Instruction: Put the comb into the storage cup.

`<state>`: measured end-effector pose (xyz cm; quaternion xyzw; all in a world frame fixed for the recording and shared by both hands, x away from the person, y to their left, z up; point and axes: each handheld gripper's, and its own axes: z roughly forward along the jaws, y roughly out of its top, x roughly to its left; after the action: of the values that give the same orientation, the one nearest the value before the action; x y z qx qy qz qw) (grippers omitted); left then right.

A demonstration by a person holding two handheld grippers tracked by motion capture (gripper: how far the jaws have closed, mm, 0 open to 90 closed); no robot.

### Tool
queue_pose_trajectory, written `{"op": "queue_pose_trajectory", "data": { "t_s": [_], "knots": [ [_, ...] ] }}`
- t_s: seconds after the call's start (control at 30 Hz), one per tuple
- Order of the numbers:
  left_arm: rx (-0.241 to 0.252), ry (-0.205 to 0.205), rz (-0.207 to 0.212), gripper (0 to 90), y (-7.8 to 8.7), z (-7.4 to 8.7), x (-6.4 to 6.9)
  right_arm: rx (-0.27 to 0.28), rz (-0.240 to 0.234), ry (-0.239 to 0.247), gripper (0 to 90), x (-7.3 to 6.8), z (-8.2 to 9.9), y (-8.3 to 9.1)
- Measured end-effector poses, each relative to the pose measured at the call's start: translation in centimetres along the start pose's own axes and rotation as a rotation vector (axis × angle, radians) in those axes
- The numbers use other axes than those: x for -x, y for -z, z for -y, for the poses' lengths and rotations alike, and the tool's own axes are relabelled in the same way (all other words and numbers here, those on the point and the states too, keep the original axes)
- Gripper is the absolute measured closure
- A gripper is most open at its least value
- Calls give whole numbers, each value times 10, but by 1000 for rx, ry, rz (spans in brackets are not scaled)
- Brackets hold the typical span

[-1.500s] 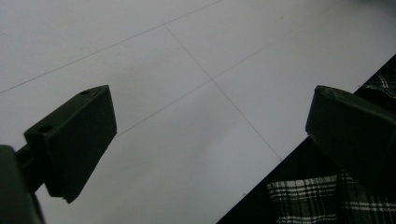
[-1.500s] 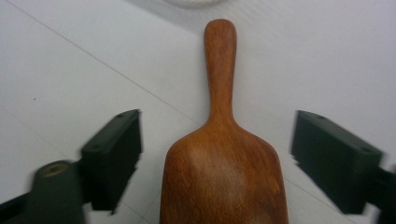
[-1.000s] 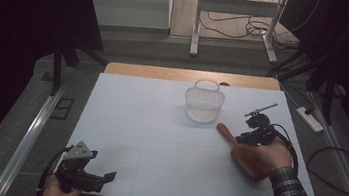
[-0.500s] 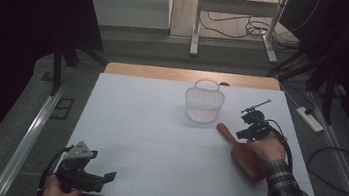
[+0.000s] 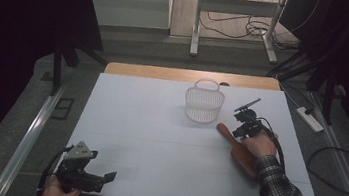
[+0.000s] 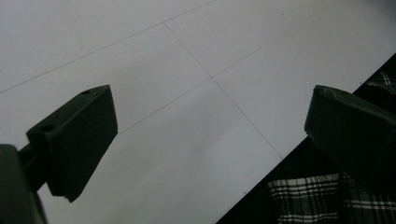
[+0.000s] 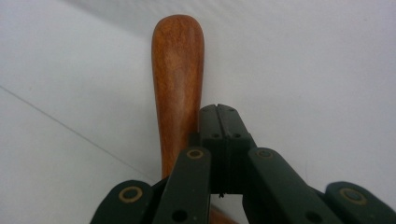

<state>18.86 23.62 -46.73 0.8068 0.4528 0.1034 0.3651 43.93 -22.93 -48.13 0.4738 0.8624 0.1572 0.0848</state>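
Both jaws of the right gripper (image 7: 218,112) meet beside the wooden handle (image 7: 177,70).

White table (image 5: 157,141), grey floor (image 5: 133,47), dim room, floor cables (image 5: 241,28).

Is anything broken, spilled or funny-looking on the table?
Nothing is spilled or broken. One odd thing: the right gripper has its jaws shut together beside the brown wooden scoop's handle, not around it. The white plastic mesh basket stands upright.

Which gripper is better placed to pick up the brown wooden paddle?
Right. The right gripper, jaws shut and empty, sits at the brown wooden paddle handle; the left gripper hangs open at the table's near-left edge.
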Motion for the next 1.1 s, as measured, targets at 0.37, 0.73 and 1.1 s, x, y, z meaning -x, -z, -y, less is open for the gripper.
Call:
{"op": "queue_pose_trajectory", "data": {
  "t_s": [0.37,0.73,1.1],
  "knots": [
    [-10,-15,-4,37,-1,-1,2,-14,2,45,895,-20,-8,-11],
    [-13,-22,-11,39,-1,-1,3,-19,-35,146,894,-56,-10,-14],
    [-13,-24,-11,39,-1,-1,3,-36,-88,215,895,-82,-2,-15]
  ]
}}
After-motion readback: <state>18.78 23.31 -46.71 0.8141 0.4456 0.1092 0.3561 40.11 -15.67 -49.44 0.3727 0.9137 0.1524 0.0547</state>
